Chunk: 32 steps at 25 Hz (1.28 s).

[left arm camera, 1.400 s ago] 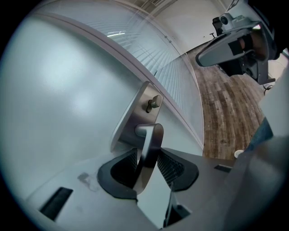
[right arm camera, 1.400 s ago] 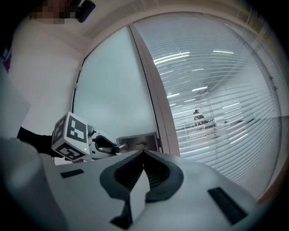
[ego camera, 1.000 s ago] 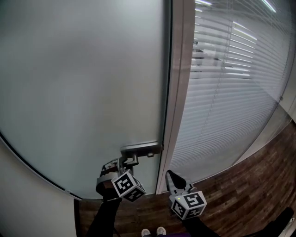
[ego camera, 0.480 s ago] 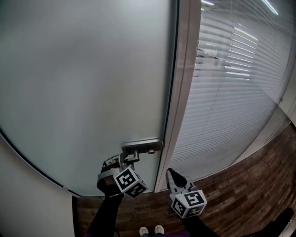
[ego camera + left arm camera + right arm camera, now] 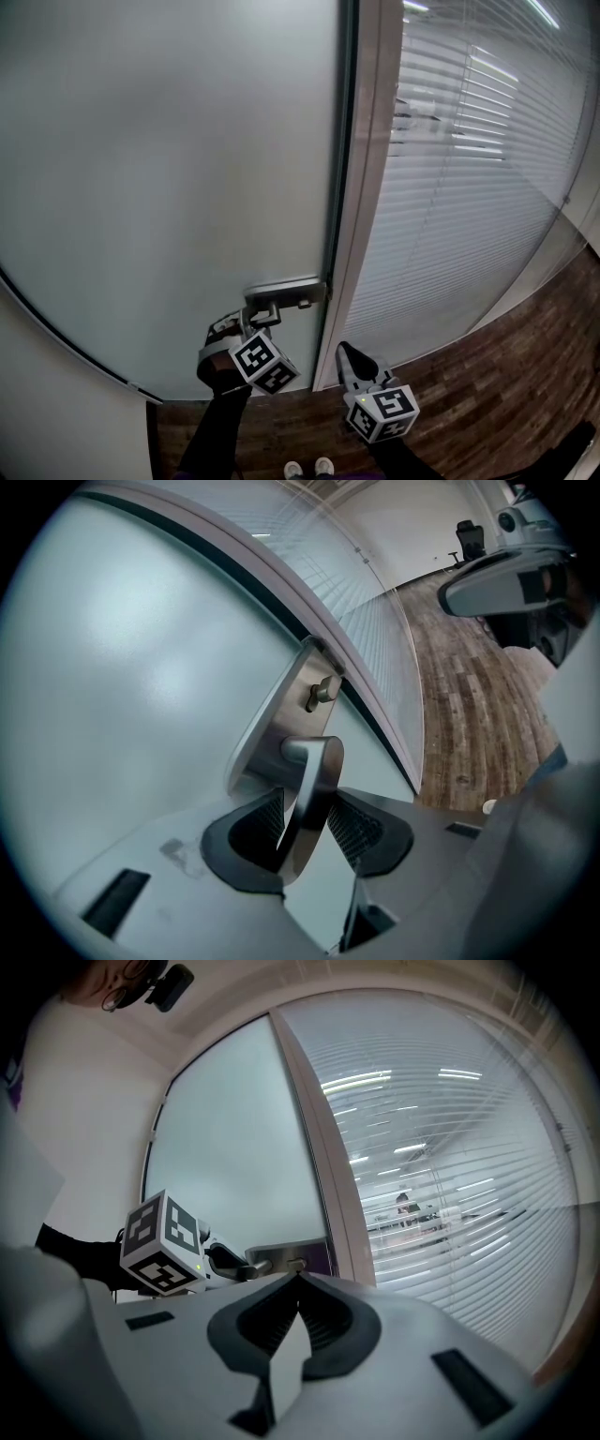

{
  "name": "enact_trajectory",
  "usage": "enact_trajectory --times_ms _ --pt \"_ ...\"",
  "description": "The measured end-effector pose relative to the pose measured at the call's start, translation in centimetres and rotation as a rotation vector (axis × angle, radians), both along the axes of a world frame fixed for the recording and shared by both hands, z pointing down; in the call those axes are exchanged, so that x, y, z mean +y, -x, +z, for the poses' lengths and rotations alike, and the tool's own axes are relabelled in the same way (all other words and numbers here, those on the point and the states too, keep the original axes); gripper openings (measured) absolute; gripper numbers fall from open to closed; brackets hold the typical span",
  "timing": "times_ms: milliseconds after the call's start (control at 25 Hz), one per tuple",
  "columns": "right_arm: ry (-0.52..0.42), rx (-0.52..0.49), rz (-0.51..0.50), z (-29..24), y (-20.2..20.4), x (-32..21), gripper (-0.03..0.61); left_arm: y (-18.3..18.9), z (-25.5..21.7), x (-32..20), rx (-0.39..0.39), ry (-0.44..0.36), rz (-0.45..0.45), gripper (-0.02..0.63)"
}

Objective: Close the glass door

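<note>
Left claw [image 5: 307,803] is clamping the handle [image 5: 317,757], with the pads pinching the flat lever from both sides. I'm guessing that's so the door [image 5: 169,187] can be pulled in and steered, not just shoved. Right claw [image 5: 298,1286] is hanging low beside it, jaws together on nothing, probably just parked out of the way. The door is sitting right up against the frame [image 5: 361,206], so I reckon it's basically closed. Latched or not, can't tell. Head view is hiding the pads behind the claw's body. The left gripper view is showing the actual grip, plus the lock knob [image 5: 323,691]. Right gripper view is picking up blinds [image 5: 450,1147] behind the side glass.
</note>
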State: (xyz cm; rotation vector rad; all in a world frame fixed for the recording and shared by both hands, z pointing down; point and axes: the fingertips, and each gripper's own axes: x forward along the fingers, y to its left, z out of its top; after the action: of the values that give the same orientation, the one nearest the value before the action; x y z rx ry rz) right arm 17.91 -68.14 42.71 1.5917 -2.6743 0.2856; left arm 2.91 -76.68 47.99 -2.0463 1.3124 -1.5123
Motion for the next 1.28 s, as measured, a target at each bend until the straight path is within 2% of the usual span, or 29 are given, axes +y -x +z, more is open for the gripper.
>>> enact_trajectory --times_ms 120,280,480,640,800,880,960,1040,1120,1160,1280 --pt "-0.005 -0.005 0.005 -0.2 0.0 -0.1 -0.009 0.0 -0.1 0.1 -0.002 -0.009 0.008 0.141" --pt "-0.01 -0.005 0.003 -0.3 0.2 -0.3 -0.009 -0.8 -0.9 0.0 0.041 -0.014 0.017 0.141" --pt "0.003 -0.005 0.006 -0.1 0.3 0.0 -0.009 -0.6 -0.4 0.3 -0.005 -0.078 0.036 0.141" --pt "0.004 -0.005 0.001 0.0 0.4 0.3 -0.009 -0.9 -0.7 1.0 0.033 -0.097 0.08 0.143" --pt "-0.003 0.001 -0.006 0.0 0.7 0.5 -0.009 -0.5 -0.4 1.9 0.007 -0.101 0.097 0.222" --pt "-0.004 0.006 -0.016 -0.1 1.0 0.6 -0.009 -0.1 -1.1 2.9 0.047 -0.131 0.075 0.227" --pt "-0.004 0.008 -0.024 -0.1 1.4 0.7 -0.009 0.4 -2.1 4.3 0.133 -0.181 0.038 0.228" --pt "-0.006 0.013 -0.038 -0.2 2.0 0.8 -0.009 1.1 -3.8 5.8 0.271 -0.273 -0.016 0.227" --pt "-0.012 0.012 -0.056 -0.5 2.8 0.7 -0.009 1.7 -5.7 7.1 0.468 -0.356 -0.081 0.225" --pt "-0.015 0.009 -0.062 -0.6 3.2 0.7 -0.009 1.9 -6.2 7.6 0.579 -0.371 -0.111 0.225" --pt "-0.014 -0.002 -0.069 -0.7 4.1 0.9 -0.009 2.2 -6.5 8.6 0.915 -0.35 -0.186 0.225"
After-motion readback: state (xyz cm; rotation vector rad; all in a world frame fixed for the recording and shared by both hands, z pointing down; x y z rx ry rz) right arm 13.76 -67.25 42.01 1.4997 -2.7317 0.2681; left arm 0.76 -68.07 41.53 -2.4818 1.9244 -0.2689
